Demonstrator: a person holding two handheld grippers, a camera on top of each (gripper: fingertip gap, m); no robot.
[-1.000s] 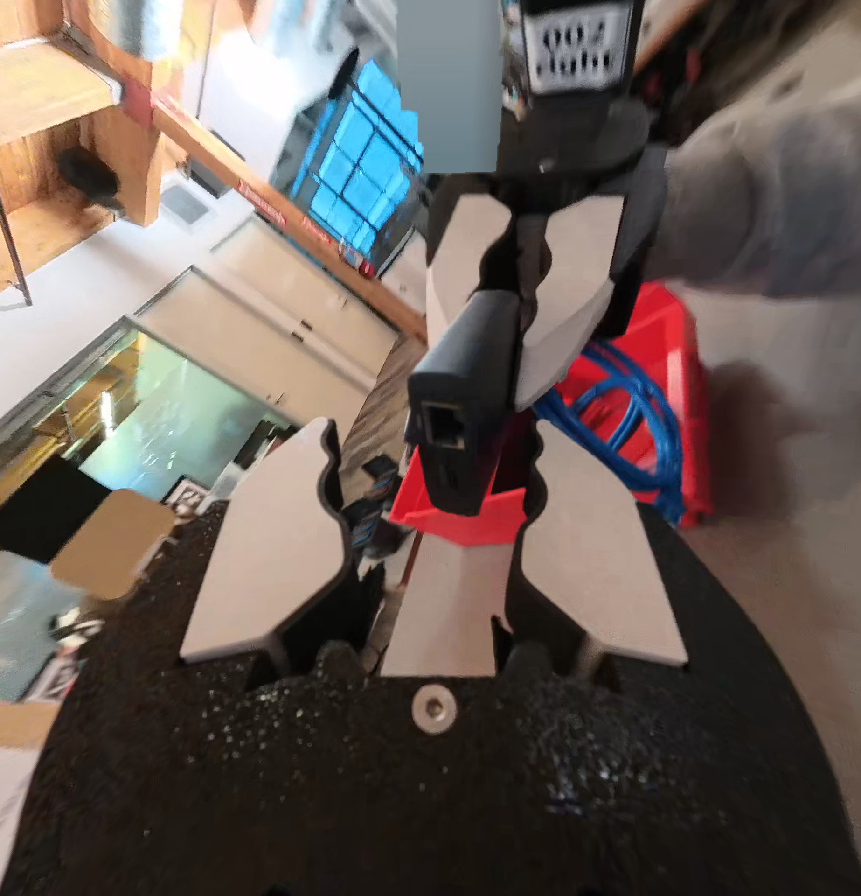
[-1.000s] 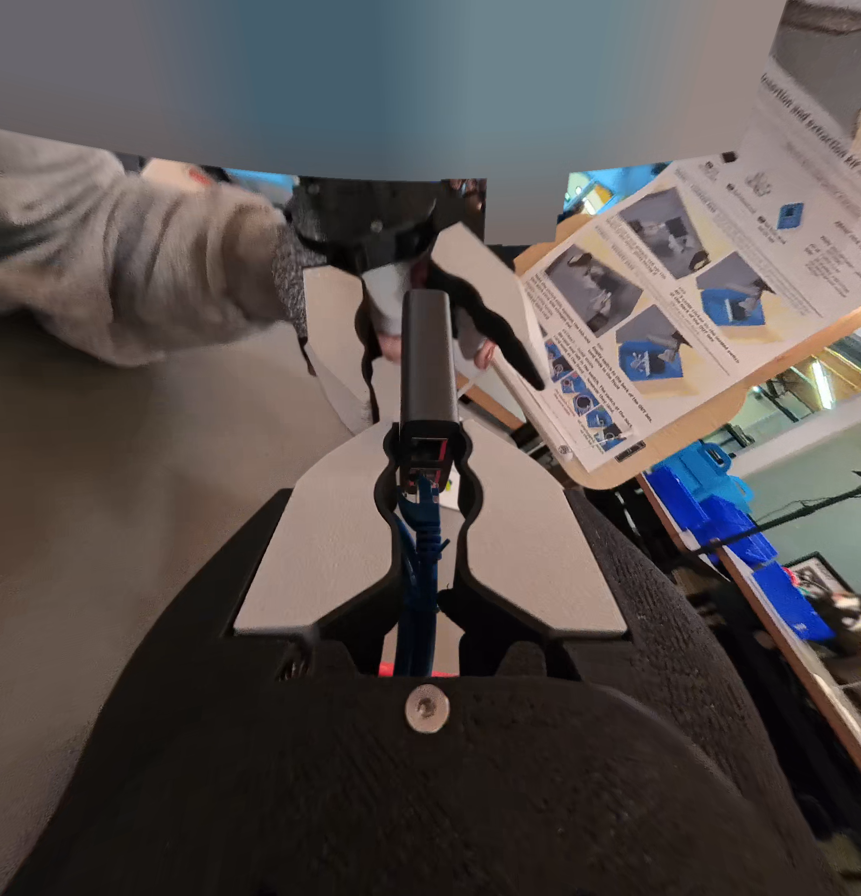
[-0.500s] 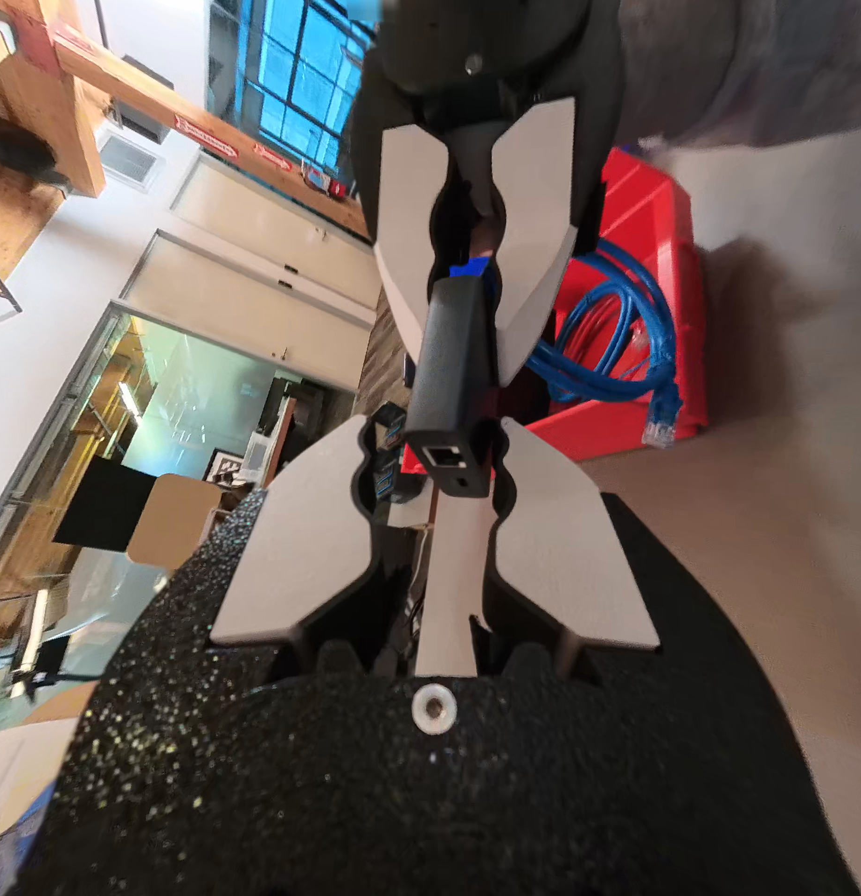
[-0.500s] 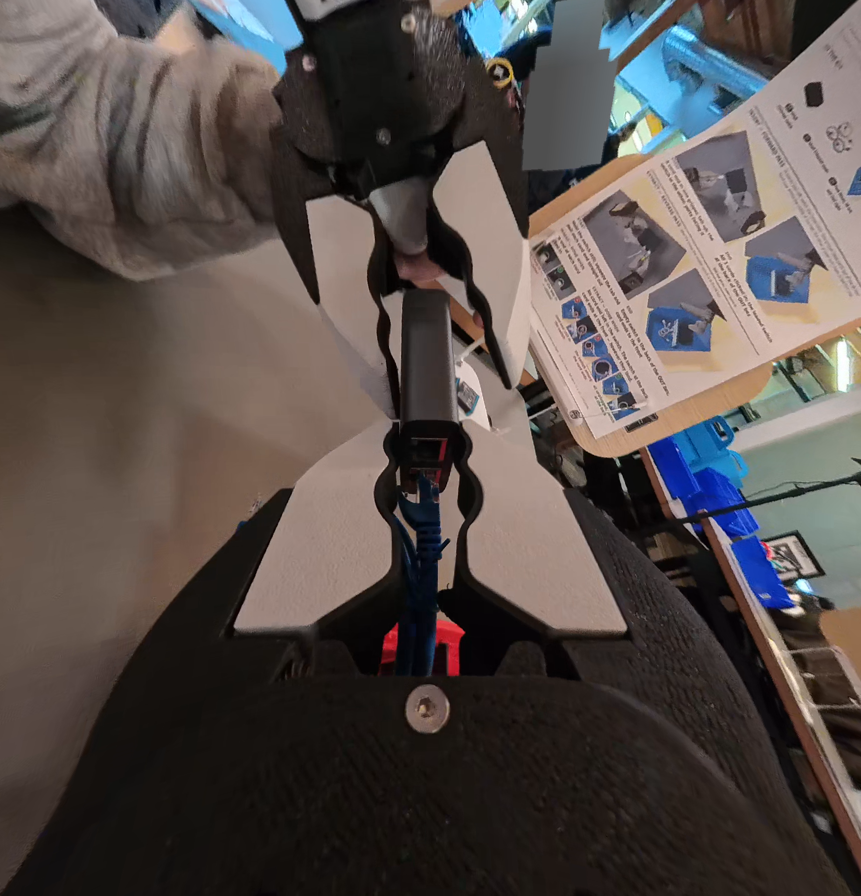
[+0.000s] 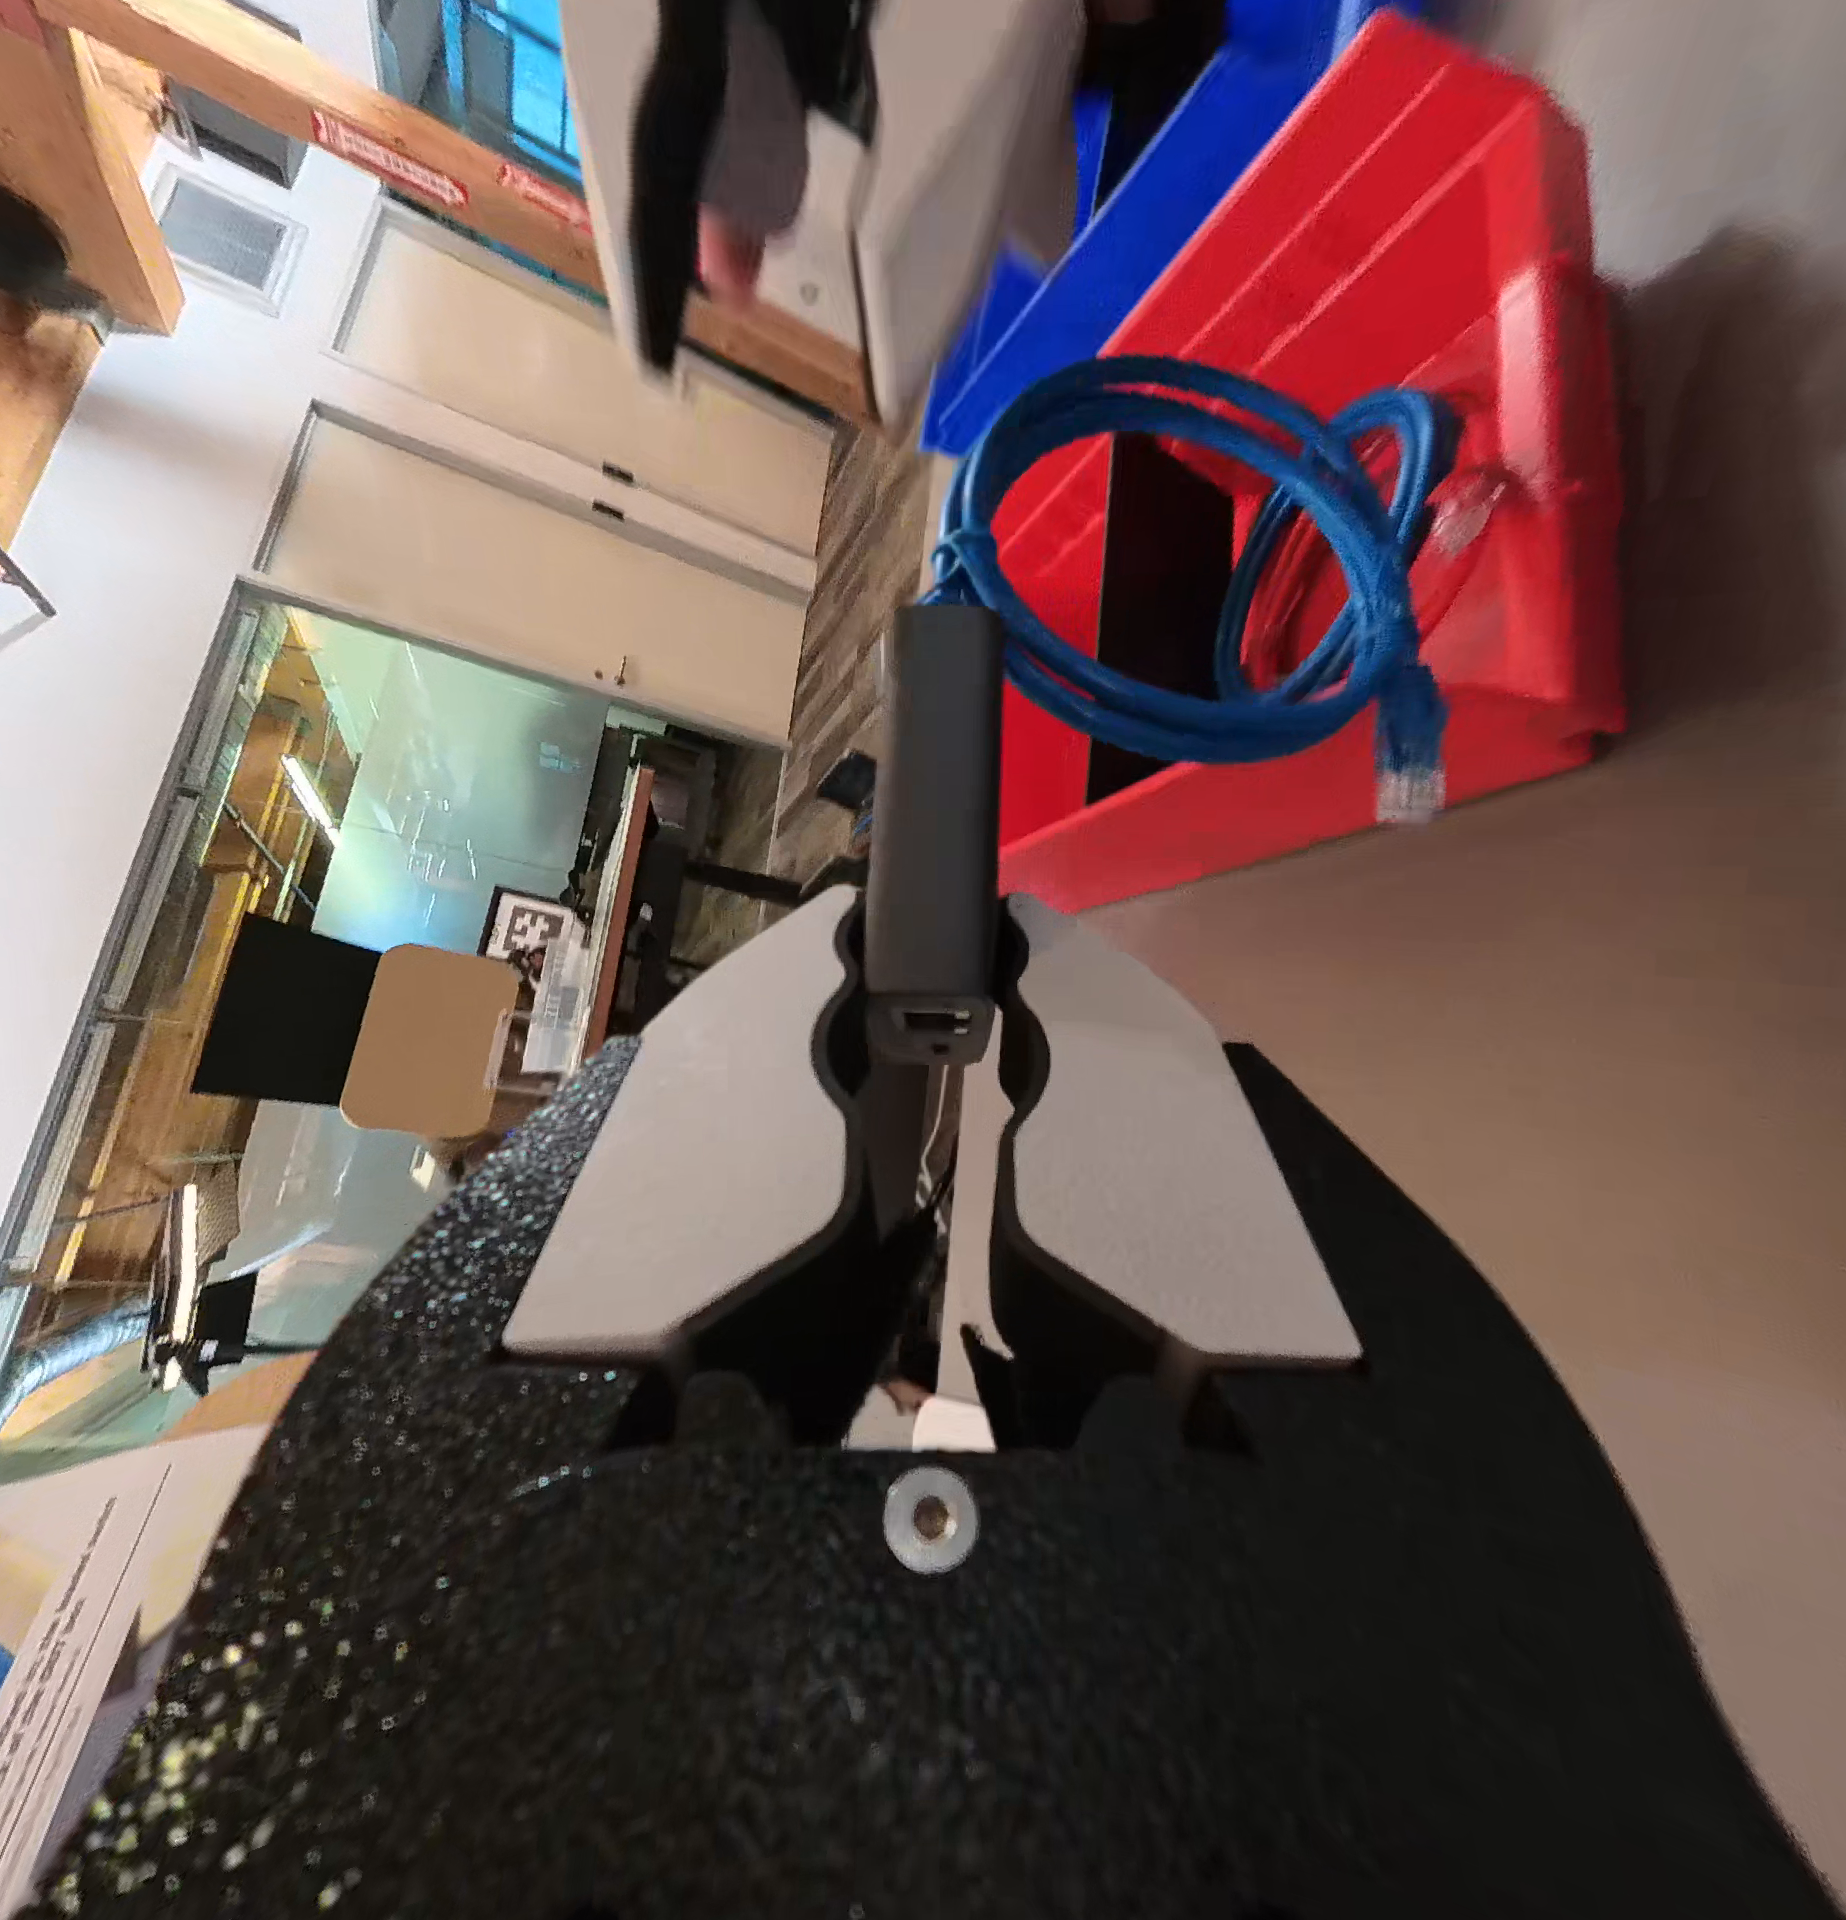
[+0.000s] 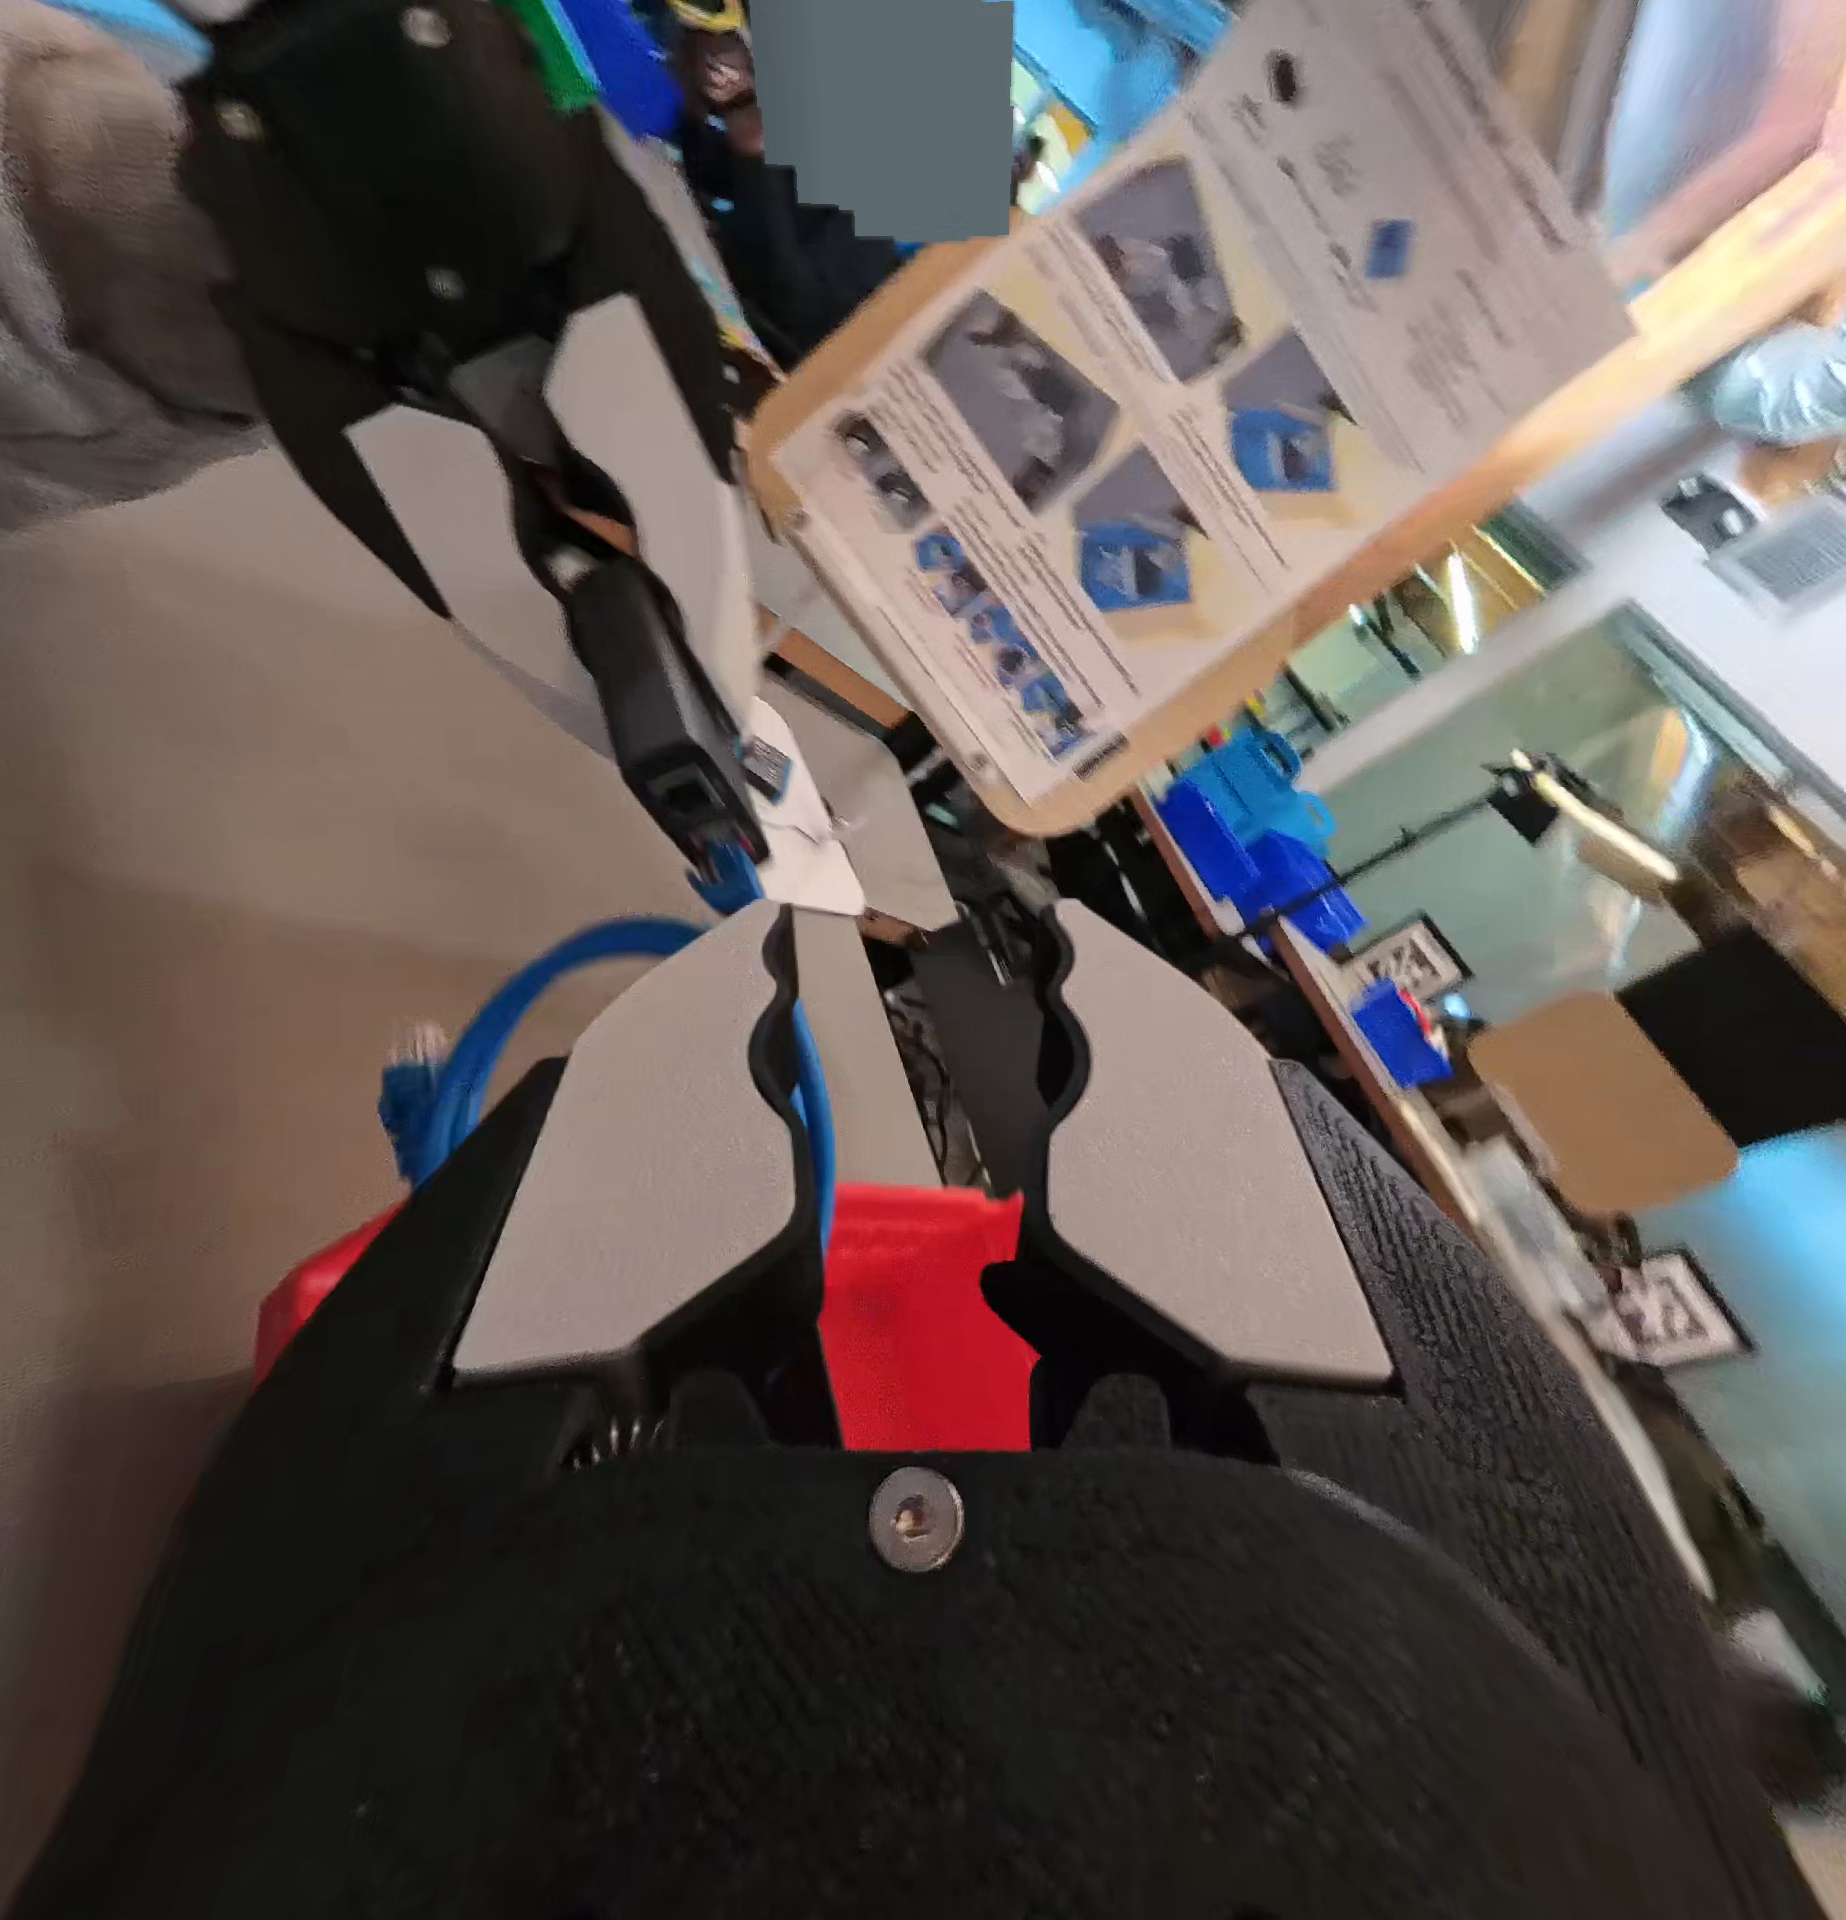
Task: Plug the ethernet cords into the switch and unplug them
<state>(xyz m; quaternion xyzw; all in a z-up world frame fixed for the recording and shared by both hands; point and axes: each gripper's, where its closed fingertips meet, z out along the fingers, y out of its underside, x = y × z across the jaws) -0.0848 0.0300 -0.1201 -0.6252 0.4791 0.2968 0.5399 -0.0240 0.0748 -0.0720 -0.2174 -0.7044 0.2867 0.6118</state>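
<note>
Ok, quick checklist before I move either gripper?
1. Left gripper shut on the black adapter: ok.
2. Blue cable plugged into the adapter's far end: ok.
3. Right gripper open, gripping nothing: ok.
4. Cable clear of the right gripper: not ok, a strand runs between its fingers.
5. Free plug hanging loose in front of the red bin: ok.
6. Adapter grip firmness: cannot tell.

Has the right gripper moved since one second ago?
Yes. The right gripper released the black adapter, opened and drew back over the red bin; the left gripper holds it.
</note>
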